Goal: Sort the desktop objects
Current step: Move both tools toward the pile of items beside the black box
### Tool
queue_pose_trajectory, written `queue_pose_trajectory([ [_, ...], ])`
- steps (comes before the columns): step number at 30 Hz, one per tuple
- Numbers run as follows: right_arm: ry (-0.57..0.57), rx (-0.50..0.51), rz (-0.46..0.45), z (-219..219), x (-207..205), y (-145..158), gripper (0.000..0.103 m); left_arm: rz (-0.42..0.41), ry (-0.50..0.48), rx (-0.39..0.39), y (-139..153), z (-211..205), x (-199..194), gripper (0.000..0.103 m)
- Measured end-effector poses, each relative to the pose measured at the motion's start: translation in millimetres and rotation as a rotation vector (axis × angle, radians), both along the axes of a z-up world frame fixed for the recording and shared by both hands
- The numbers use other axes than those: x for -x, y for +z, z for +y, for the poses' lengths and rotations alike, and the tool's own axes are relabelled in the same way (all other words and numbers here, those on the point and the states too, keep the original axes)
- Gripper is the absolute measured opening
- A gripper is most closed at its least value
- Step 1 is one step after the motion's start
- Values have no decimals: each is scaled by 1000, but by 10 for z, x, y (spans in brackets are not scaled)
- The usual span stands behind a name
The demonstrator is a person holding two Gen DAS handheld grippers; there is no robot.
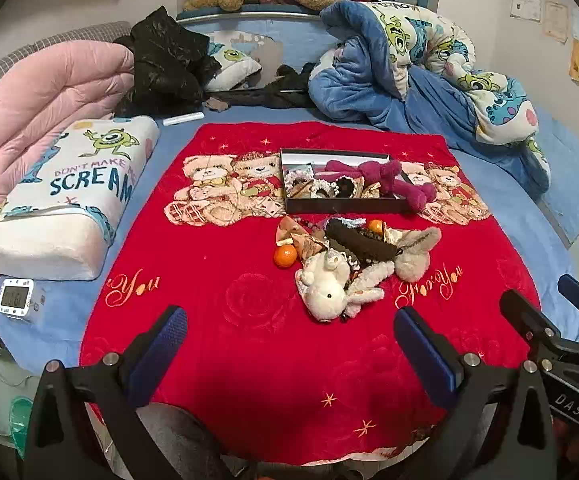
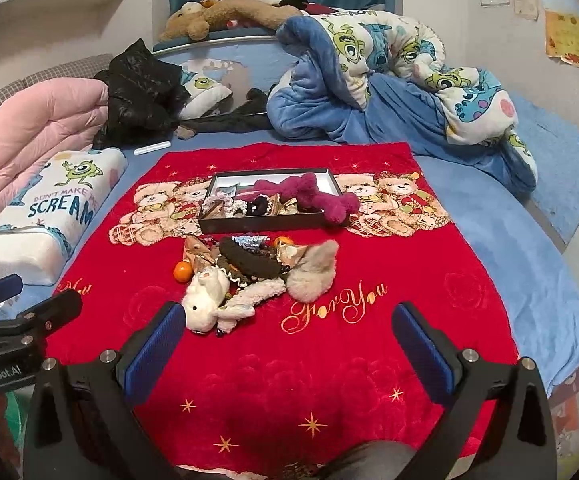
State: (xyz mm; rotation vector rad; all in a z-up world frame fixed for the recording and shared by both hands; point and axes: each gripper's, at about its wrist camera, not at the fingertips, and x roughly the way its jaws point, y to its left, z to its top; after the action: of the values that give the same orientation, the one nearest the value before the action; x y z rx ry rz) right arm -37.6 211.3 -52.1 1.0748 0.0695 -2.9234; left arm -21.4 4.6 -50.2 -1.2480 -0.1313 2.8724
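A pile of small items lies on the red blanket: a white plush bunny, a grey plush, a dark brown hair clip, an orange and gold wrappers. Behind the pile a black box holds scrunchies and a magenta plush bow. My left gripper hovers open before the pile, nothing between its fingers. My right gripper is open too, its left pad near the bunny.
A printed pillow, a pink duvet and a small white clock lie at the left. A bunched blue cartoon blanket and black jacket fill the back of the bed. The right gripper's fingers show at the left view's right edge.
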Motion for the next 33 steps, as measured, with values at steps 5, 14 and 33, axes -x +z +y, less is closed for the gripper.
queue_pose_trajectory([
  [5, -2, -13, -5, -12, 13, -26, 103, -16, 14, 18, -64, -39, 42, 103],
  [14, 37, 29, -15, -36, 23, -53, 103, -14, -19, 61, -127, -20, 54, 103],
  [33, 73, 83, -37, 4, 153, -205, 99, 6, -98, 102, -356, 167, 204, 103],
])
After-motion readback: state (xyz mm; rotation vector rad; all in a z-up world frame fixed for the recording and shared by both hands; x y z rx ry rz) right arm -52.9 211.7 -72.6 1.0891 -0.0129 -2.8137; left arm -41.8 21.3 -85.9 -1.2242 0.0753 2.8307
